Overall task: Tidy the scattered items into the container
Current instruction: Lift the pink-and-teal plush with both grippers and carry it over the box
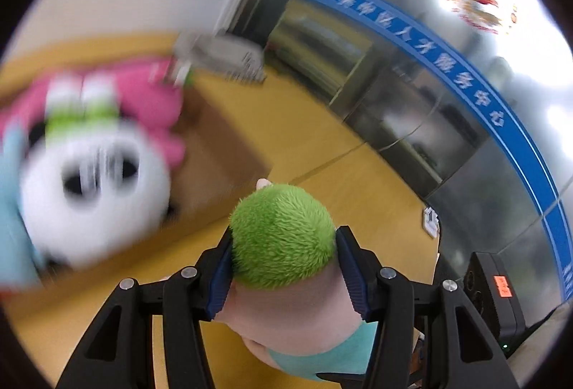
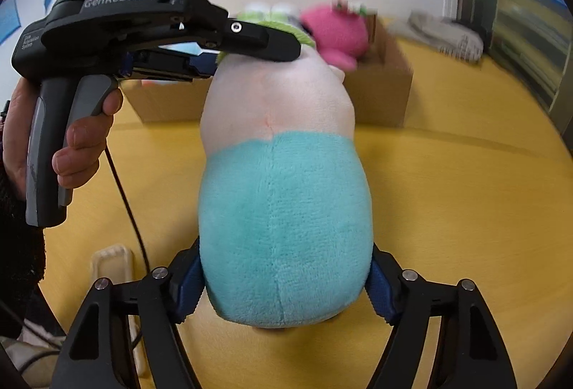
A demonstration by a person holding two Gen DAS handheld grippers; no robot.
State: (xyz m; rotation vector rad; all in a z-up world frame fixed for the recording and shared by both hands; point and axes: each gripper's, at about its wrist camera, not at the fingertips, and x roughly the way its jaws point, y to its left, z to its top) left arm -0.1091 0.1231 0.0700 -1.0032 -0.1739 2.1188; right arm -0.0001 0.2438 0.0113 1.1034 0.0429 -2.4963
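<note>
A plush doll with green hair (image 1: 283,235), a pale body and a teal bottom (image 2: 286,227) hangs over the yellow table (image 2: 465,202). My left gripper (image 1: 283,238) is shut on its green head; the right wrist view shows the same gripper (image 2: 286,48) from the side, held by a hand (image 2: 82,145). My right gripper (image 2: 286,281) has its blue pads against both sides of the teal bottom. Behind stands an open cardboard box (image 2: 379,91) with a pink plush (image 2: 340,30) in it. In the blurred left wrist view a white, black-eyed plush (image 1: 93,181) also sits in the box (image 1: 222,152).
A grey folded cloth (image 2: 440,34) lies on the table behind the box. A cream-coloured flat object (image 2: 111,263) and a black cable lie near the table's front left. A black device (image 1: 494,299) stands at the right, beside glass doors with a blue band (image 1: 429,45).
</note>
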